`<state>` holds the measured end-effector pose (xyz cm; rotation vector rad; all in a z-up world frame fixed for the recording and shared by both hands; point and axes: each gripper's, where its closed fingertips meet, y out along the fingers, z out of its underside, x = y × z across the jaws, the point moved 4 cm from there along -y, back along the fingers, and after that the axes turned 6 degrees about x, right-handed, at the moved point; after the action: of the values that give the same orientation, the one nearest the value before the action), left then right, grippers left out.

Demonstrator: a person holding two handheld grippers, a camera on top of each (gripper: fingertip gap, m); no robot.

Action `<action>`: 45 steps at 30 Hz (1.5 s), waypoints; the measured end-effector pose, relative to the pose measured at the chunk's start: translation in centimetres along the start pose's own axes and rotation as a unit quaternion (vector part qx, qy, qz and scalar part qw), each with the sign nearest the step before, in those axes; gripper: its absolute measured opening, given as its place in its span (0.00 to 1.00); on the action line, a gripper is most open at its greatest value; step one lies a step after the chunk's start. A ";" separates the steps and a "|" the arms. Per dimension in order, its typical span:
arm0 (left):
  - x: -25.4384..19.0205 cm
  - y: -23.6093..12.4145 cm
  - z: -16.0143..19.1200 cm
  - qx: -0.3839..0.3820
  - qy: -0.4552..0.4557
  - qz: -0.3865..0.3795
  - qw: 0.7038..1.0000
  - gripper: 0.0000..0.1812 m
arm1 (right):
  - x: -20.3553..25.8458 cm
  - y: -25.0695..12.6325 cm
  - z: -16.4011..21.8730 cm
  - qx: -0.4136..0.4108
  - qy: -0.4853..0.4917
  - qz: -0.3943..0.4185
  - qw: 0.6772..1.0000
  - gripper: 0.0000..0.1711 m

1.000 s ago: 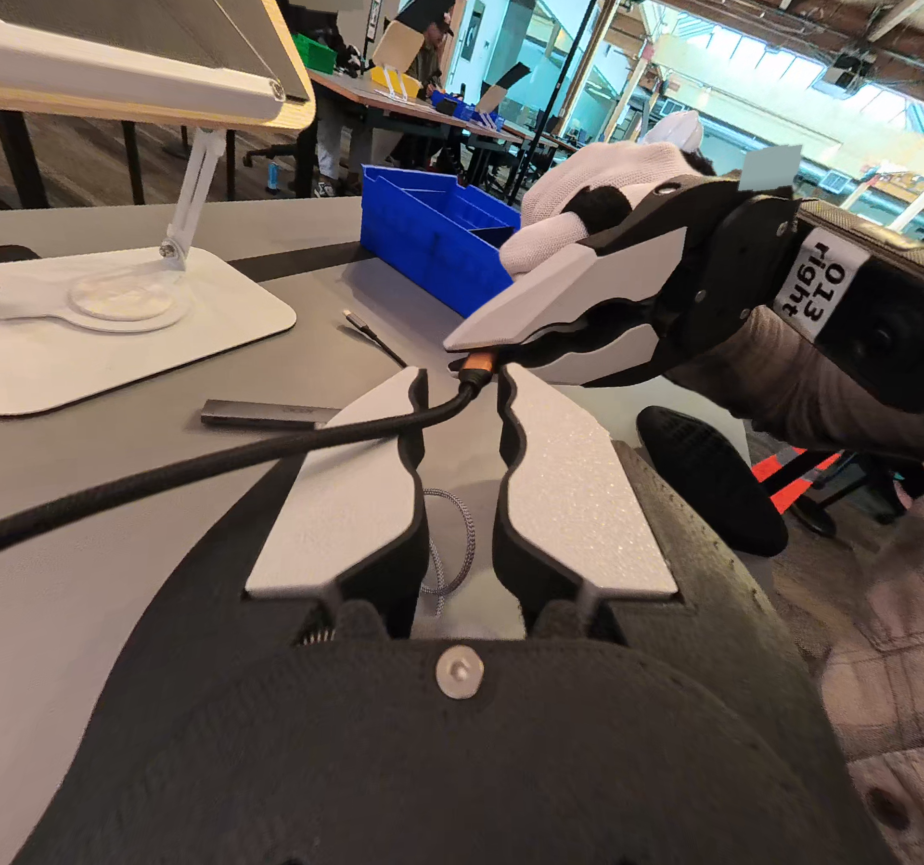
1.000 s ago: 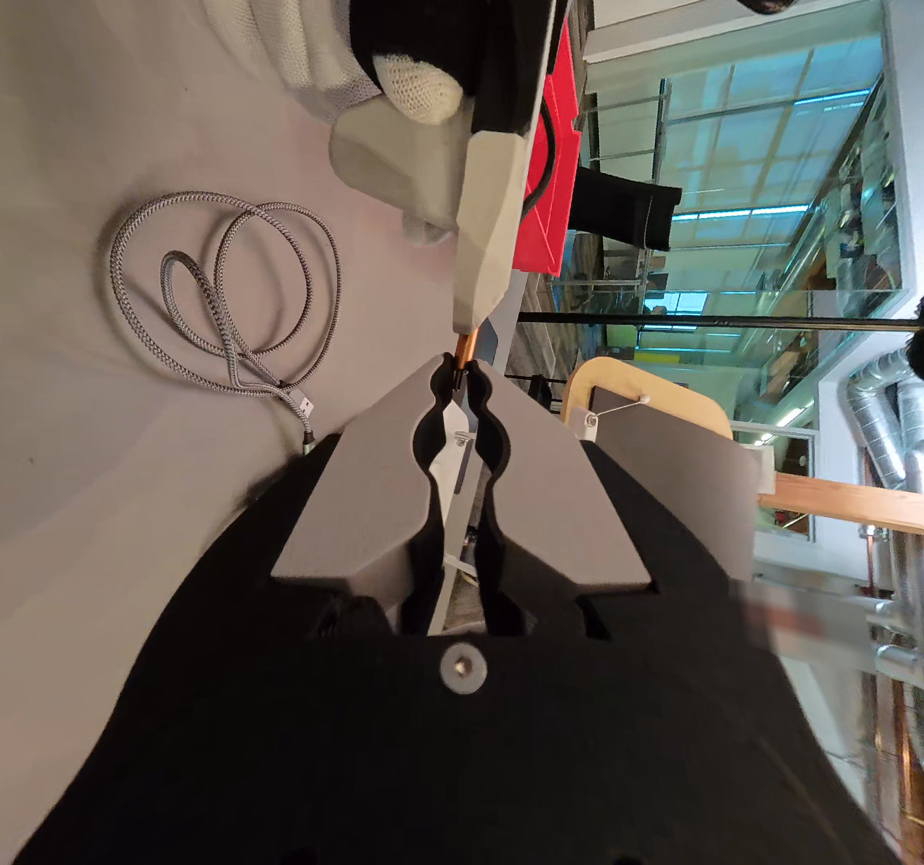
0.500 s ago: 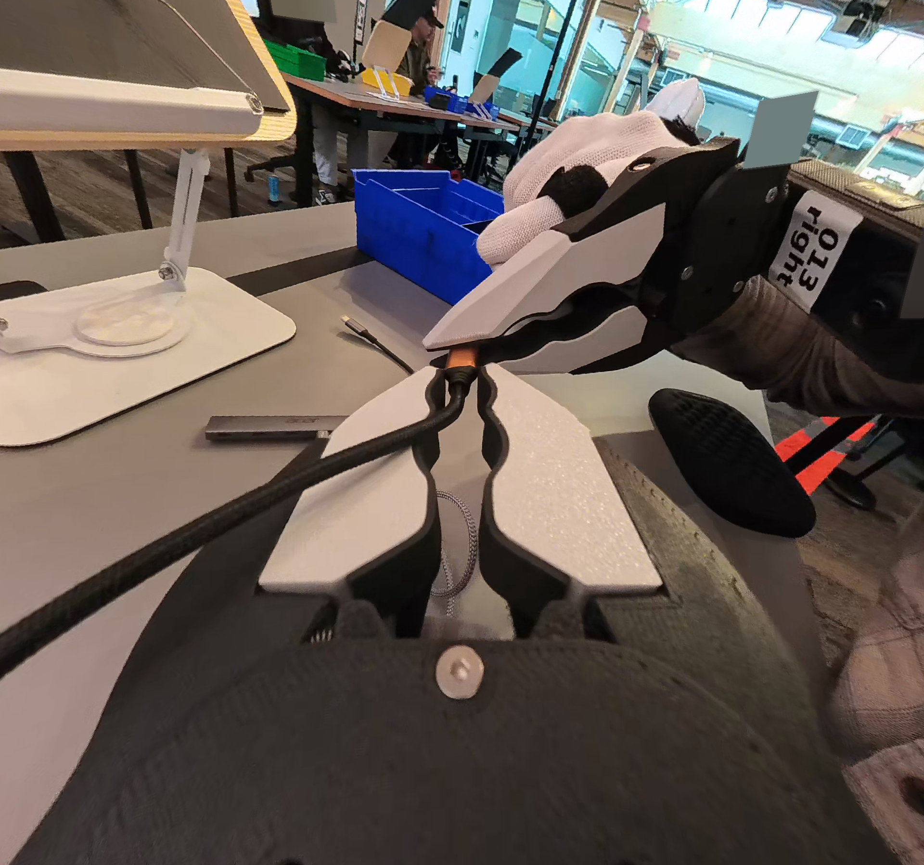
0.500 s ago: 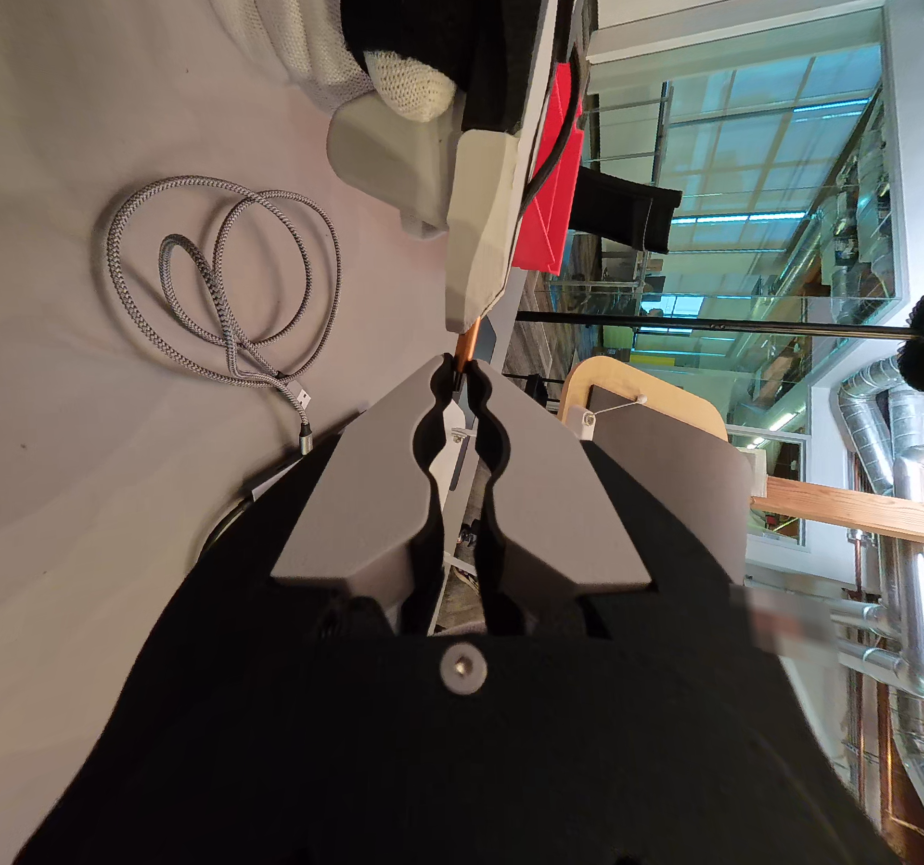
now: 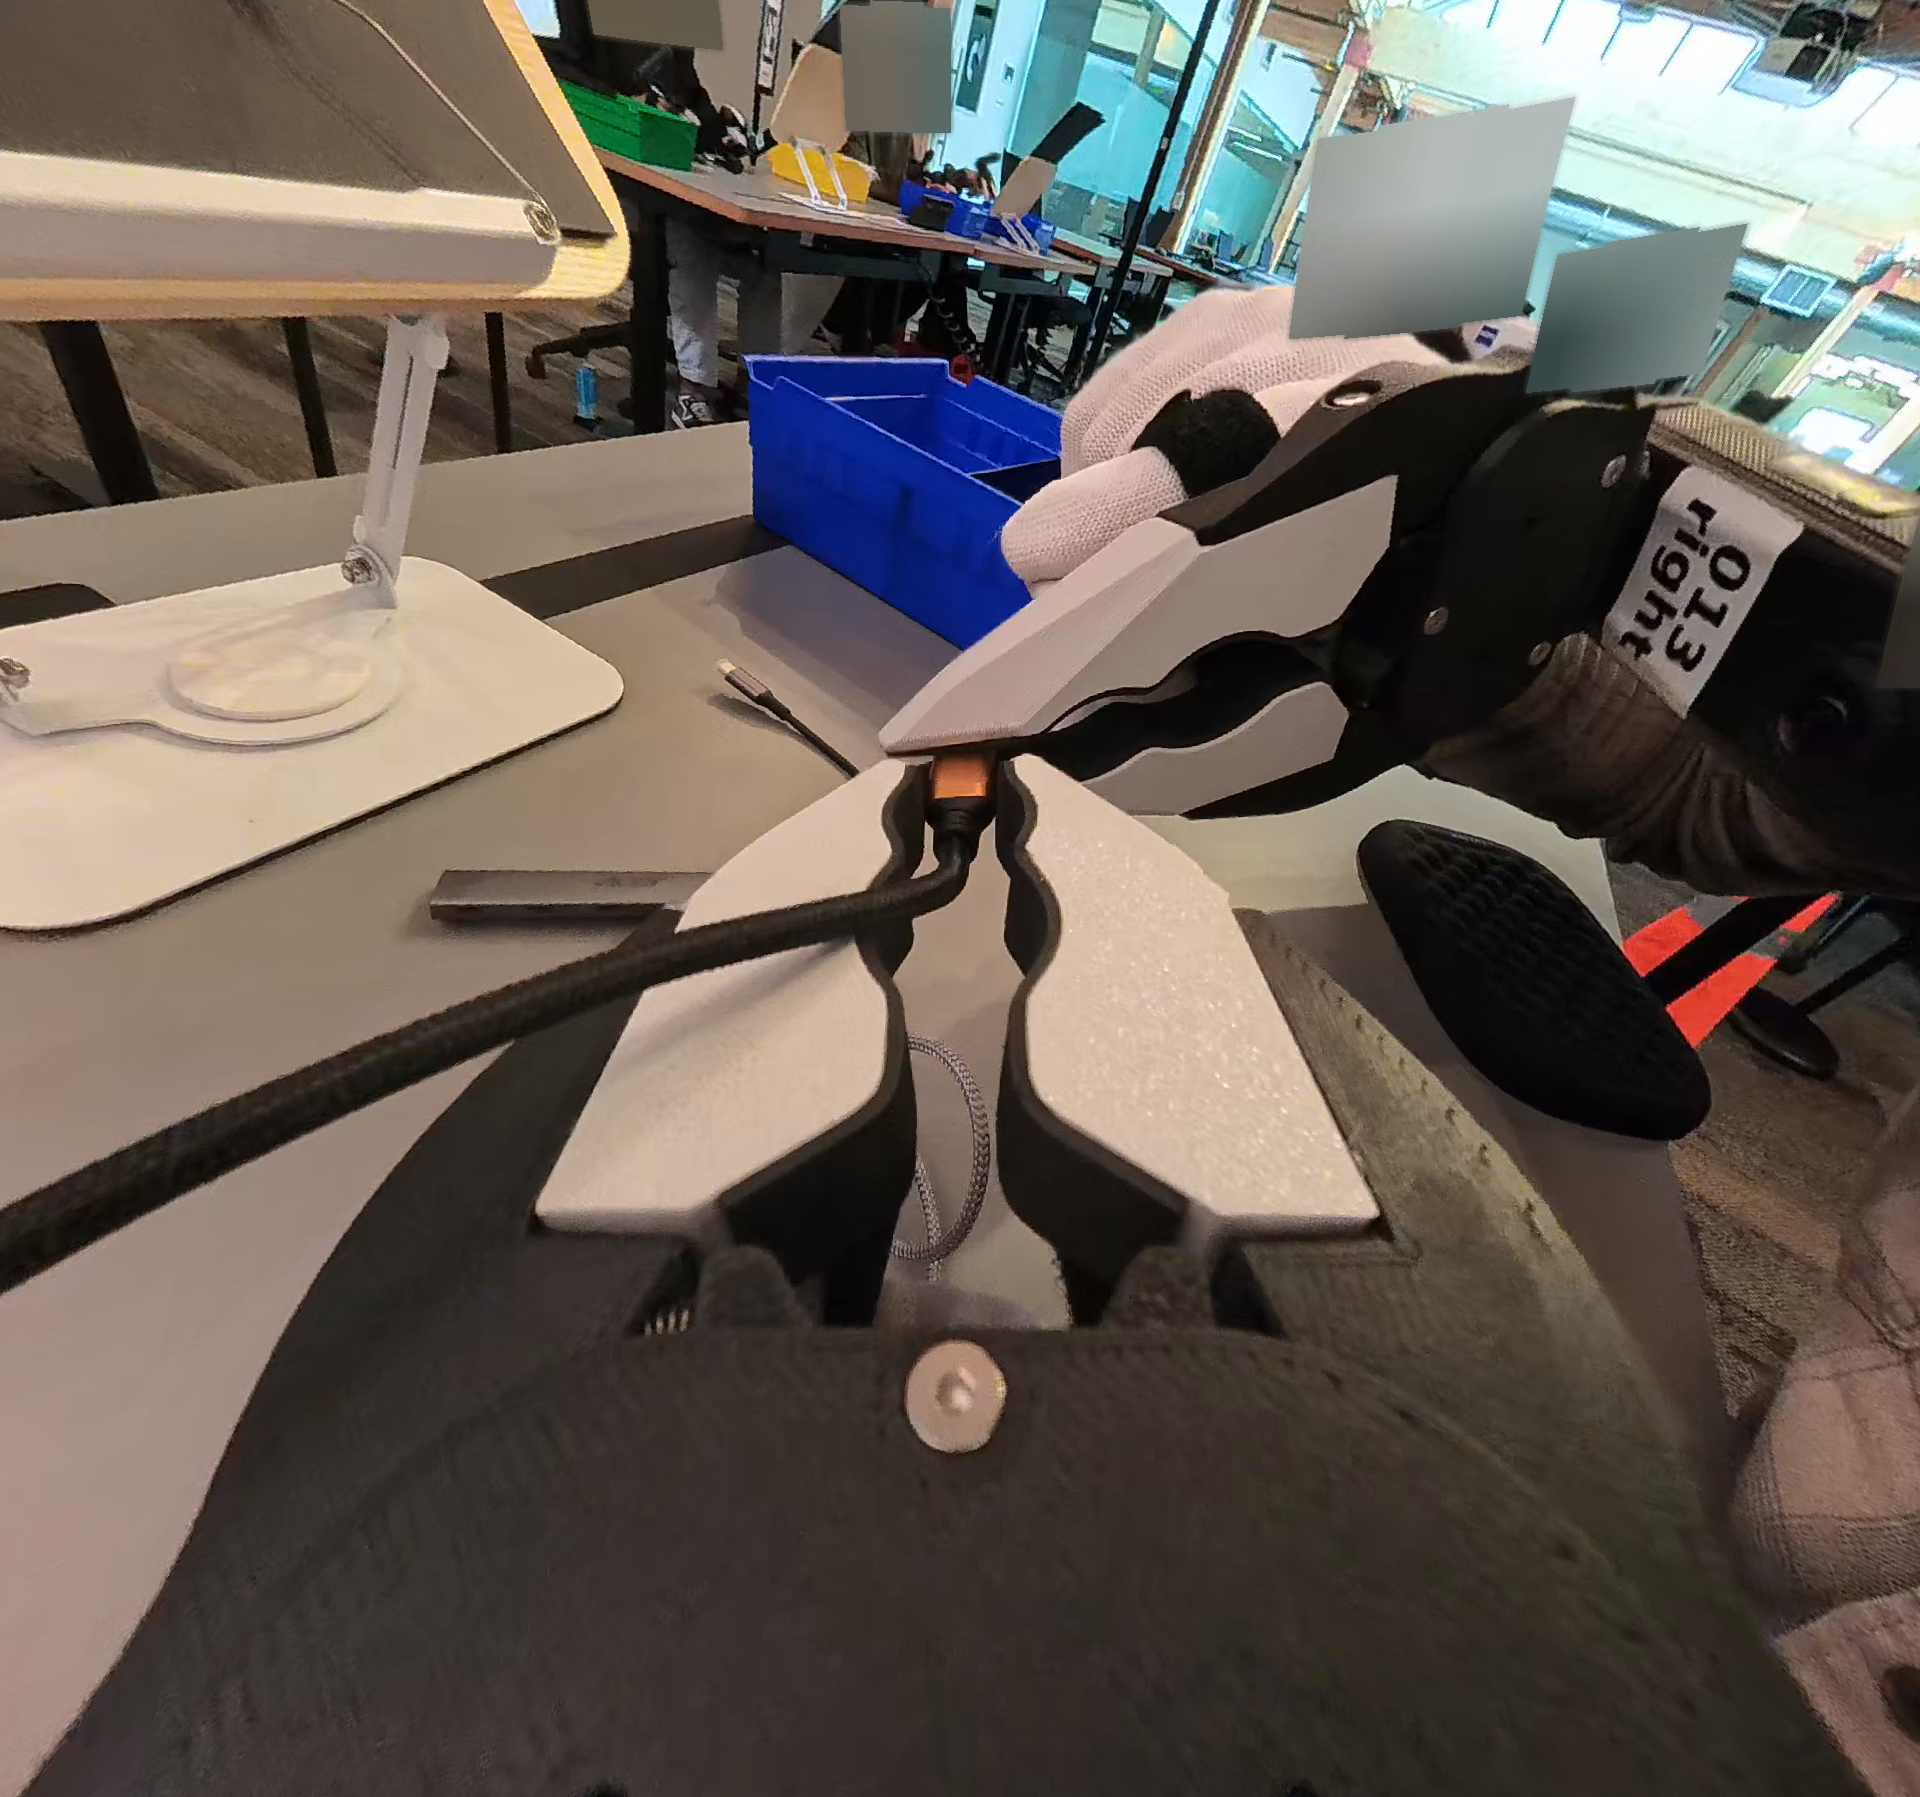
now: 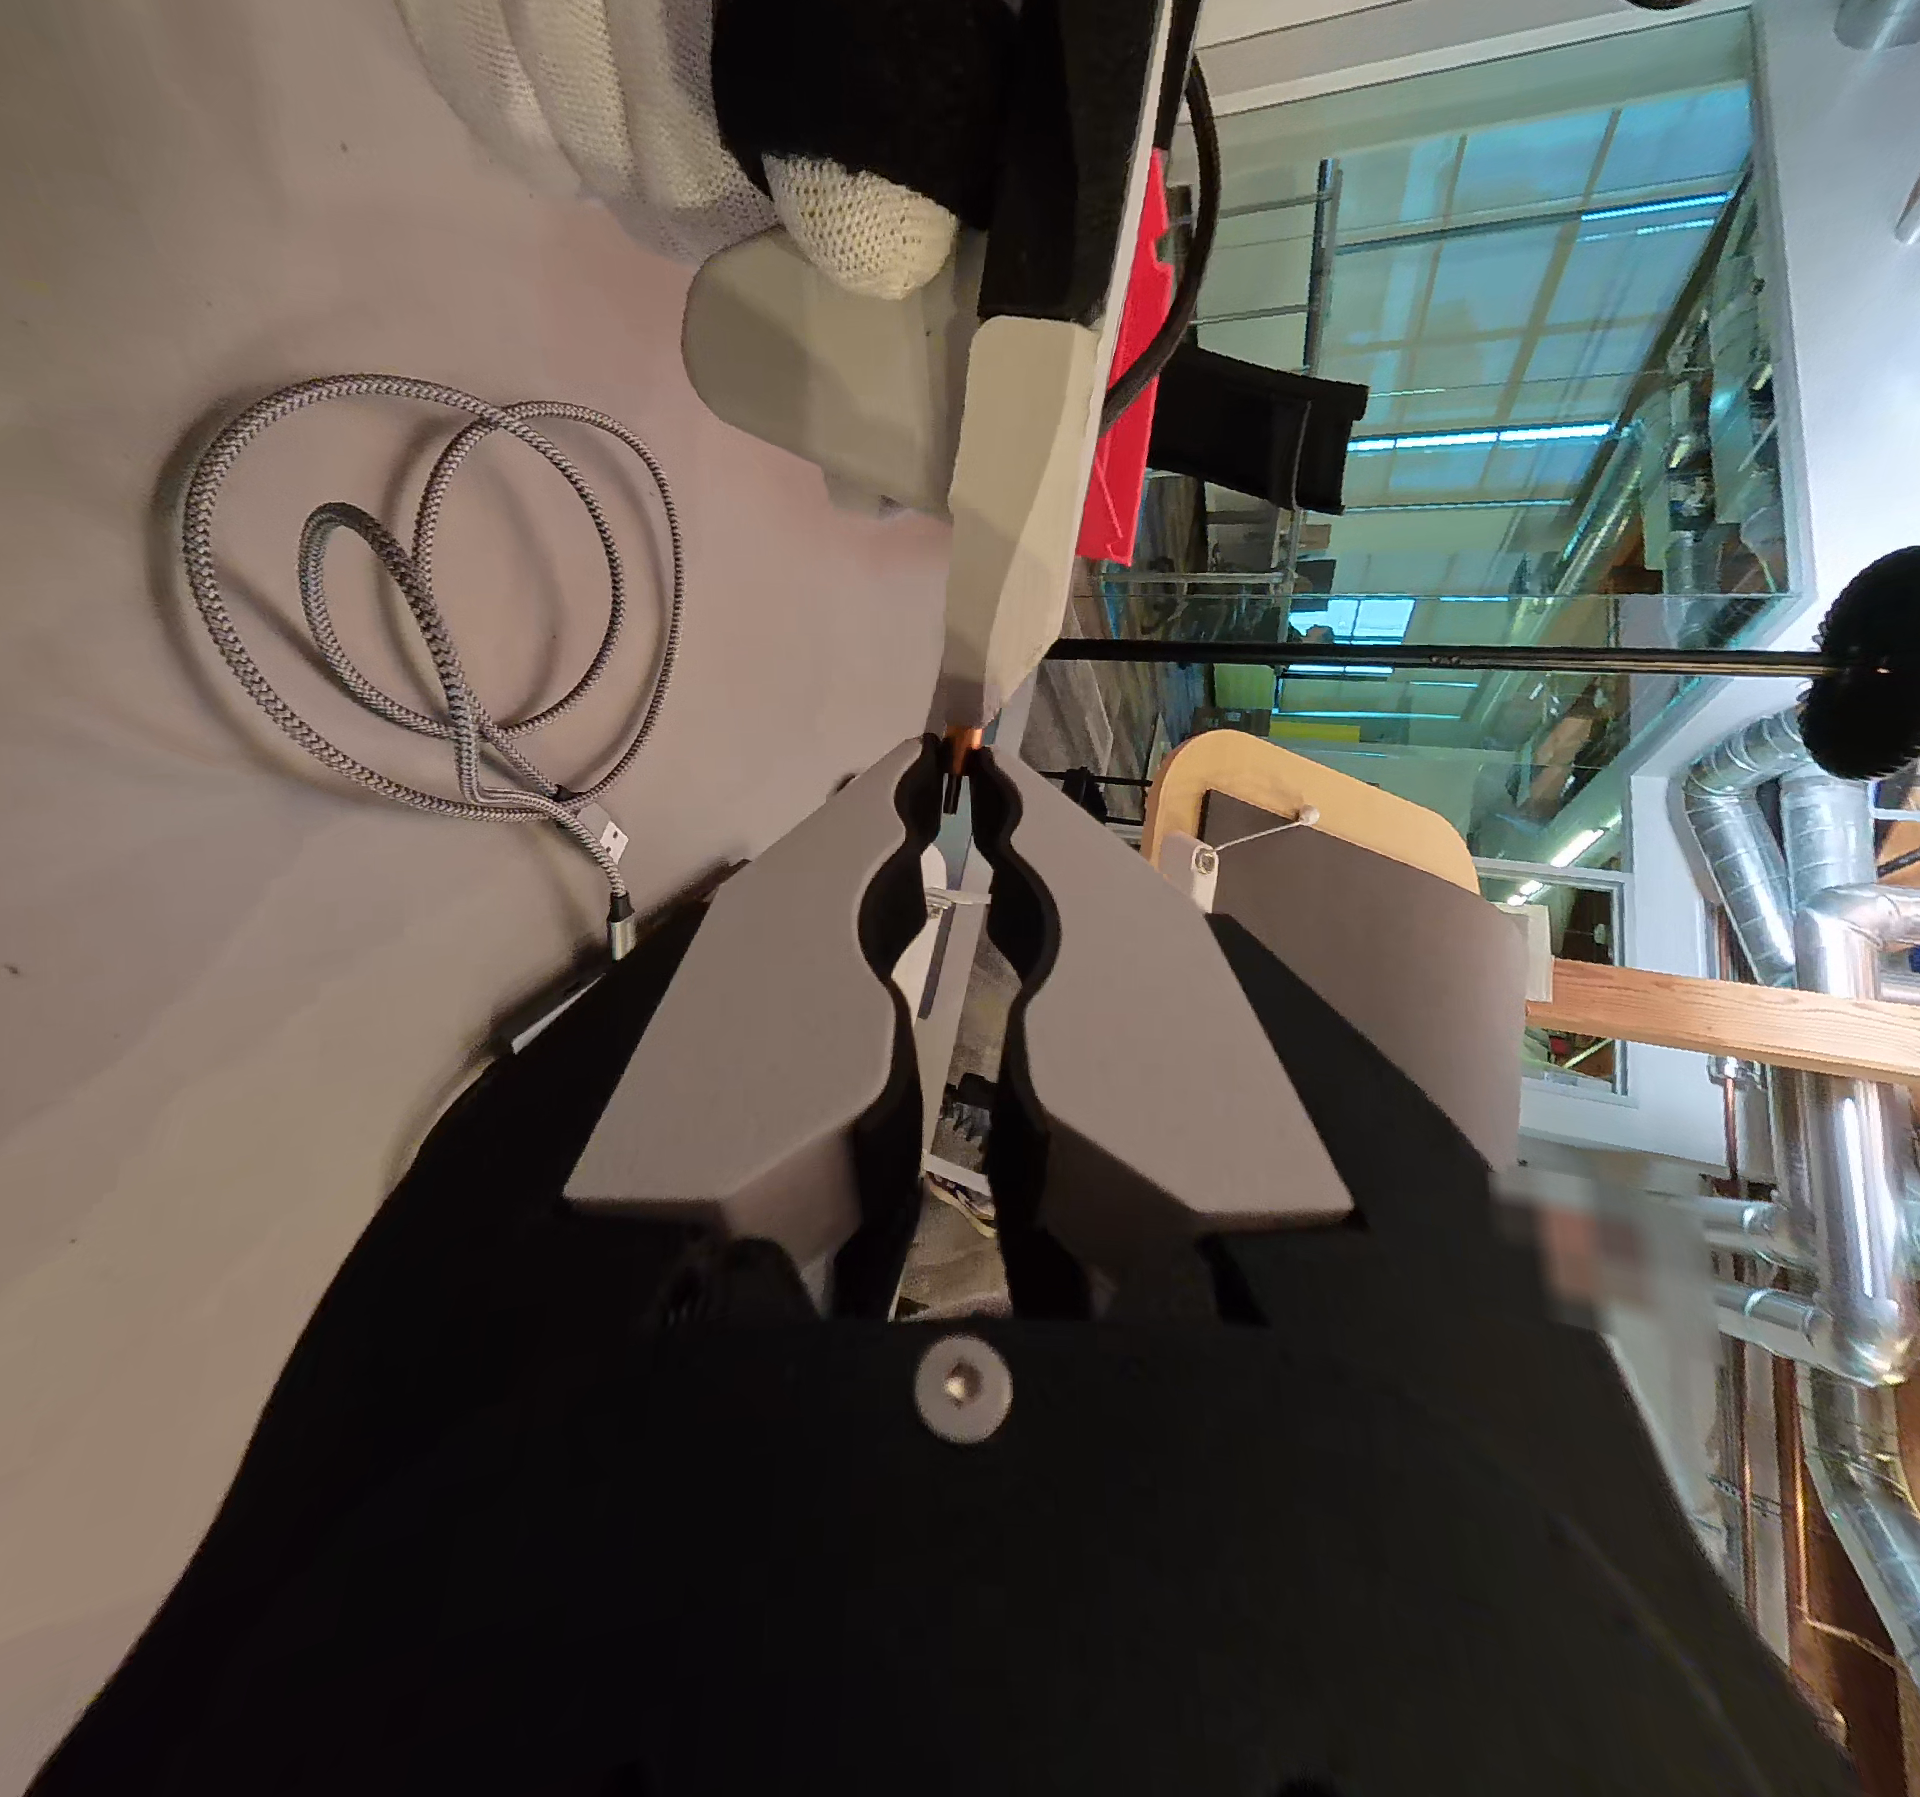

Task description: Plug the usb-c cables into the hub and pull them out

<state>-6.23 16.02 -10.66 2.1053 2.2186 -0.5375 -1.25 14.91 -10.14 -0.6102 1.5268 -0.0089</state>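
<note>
Our left gripper (image 5: 961,797) has pale grey, speckled fingers (image 5: 1143,1020) with wavy black inner edges on a ribbed black body with one silver screw (image 5: 955,1397) at its middle. Our right gripper (image 5: 940,745), upper right of the left wrist view, is also grey and black, with small screws and a white label (image 5: 1696,594). We wear white knit gloves (image 5: 1153,397) with a black strap (image 5: 1210,431), plus a plaid sleeve (image 5: 1829,1498) at lower right.
</note>
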 end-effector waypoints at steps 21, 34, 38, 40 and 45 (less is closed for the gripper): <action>1.8 0.2 -2.9 0.003 0.022 -0.026 0.999 0.07 | -2.6 0.5 1.8 0.047 0.015 0.056 0.997 0.12; 6.1 2.2 -9.2 0.017 0.152 -0.078 0.985 0.07 | -0.2 -0.2 10.2 0.094 0.317 -0.127 0.935 0.21; 6.8 4.0 -10.4 0.023 0.192 -0.077 0.978 0.07 | 2.7 0.0 10.5 0.115 0.405 -0.181 0.889 0.27; 7.0 4.3 -10.5 0.015 0.207 -0.067 0.976 0.07 | 4.3 0.3 10.0 0.111 0.458 -0.209 0.857 0.30; 8.1 4.4 -10.0 0.019 0.211 -0.070 0.975 0.07 | 7.0 1.8 9.5 0.110 0.576 -0.224 0.779 0.32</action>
<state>-0.47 26.64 -4.32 2.2692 2.6064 -0.1421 7.47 17.31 -17.95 -0.8170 2.4472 -1.1009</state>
